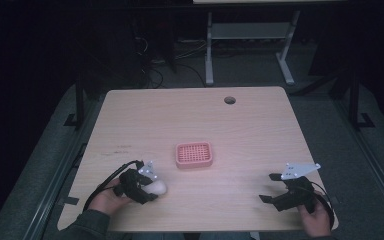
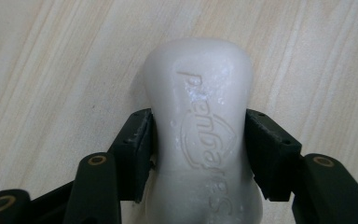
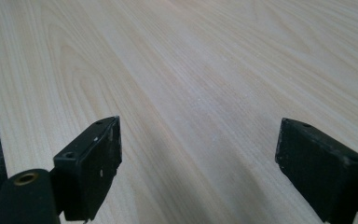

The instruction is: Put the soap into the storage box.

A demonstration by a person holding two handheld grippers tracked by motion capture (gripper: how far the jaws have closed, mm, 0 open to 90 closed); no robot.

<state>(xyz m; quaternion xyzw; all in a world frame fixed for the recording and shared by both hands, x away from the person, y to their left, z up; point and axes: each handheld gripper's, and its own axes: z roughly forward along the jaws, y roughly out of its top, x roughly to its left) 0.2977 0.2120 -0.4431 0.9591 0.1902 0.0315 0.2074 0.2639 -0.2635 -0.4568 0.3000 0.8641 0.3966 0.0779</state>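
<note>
Two hands come in at the near edge of my table (image 1: 260, 120). My left gripper (image 1: 150, 189) lies low near the left corner, pointing right, its jaws pinching a white bar of soap (image 2: 200, 135) by its long sides; from the left gripper view both pads touch it and the bar rests on the wood. No earlier picture lets me compare. My right gripper (image 1: 270, 187) sits near the right corner, aimed left, jaws spread wide over bare wood, as the right gripper view shows. From the high view the soap (image 1: 157, 188) is half hidden by the gripper body, and its embossed lettering I cannot read fully. Farther in, near the middle, a pink slotted soap dish (image 1: 194, 154) stands apart from both grippers. Beyond it, a round cable hole (image 1: 230, 100) sits by the far edge.
</note>
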